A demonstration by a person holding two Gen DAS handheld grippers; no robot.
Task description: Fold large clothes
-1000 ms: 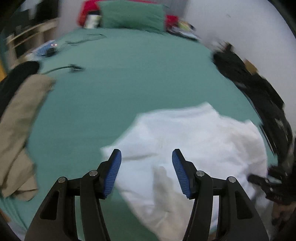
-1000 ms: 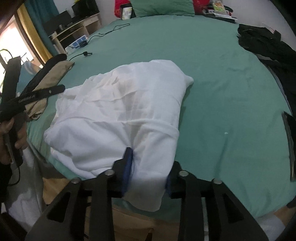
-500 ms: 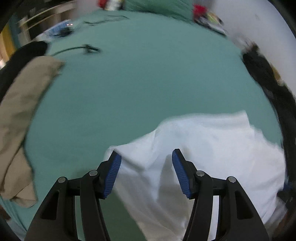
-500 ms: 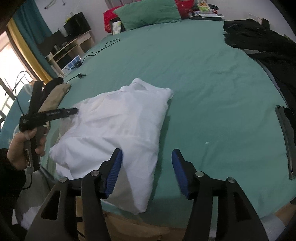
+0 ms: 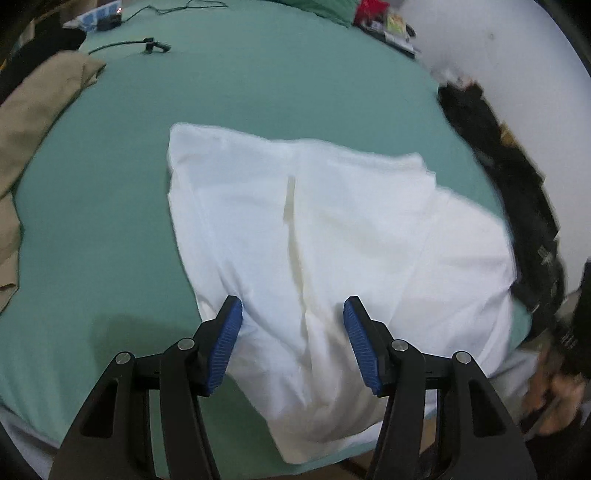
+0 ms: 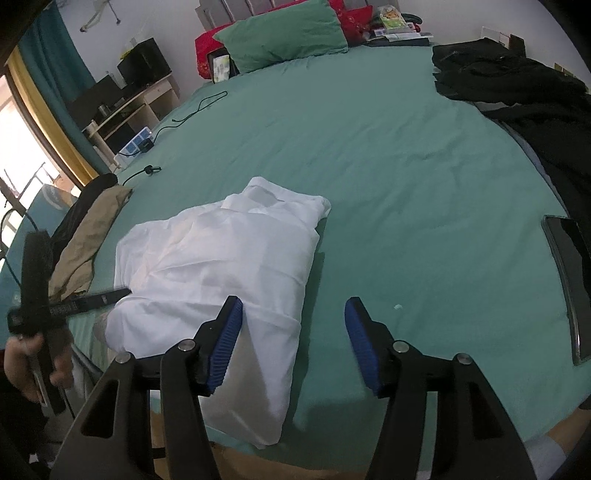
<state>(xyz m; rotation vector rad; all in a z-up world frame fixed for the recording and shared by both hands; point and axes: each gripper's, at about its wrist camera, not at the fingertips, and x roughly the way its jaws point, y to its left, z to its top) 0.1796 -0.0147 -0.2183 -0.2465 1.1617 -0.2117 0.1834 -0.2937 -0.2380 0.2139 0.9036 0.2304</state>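
A white shirt lies folded into a rough rectangle on the green bed sheet, its near end hanging over the bed's front edge. It also shows in the right wrist view, collar end farthest from me. My left gripper is open and empty, hovering above the shirt's near part. My right gripper is open and empty, above the shirt's near right edge. The left gripper's black body shows at the left of the right wrist view, beside the shirt.
A tan garment and a dark one lie at the bed's left edge. Black clothes are piled at the far right. A phone lies at the right edge. A green pillow, cables and a side shelf are at the back.
My right gripper opened and let go of the shirt, then drew back. The shirt now lies flatter on the bed. My left gripper swung over the shirt, still open.
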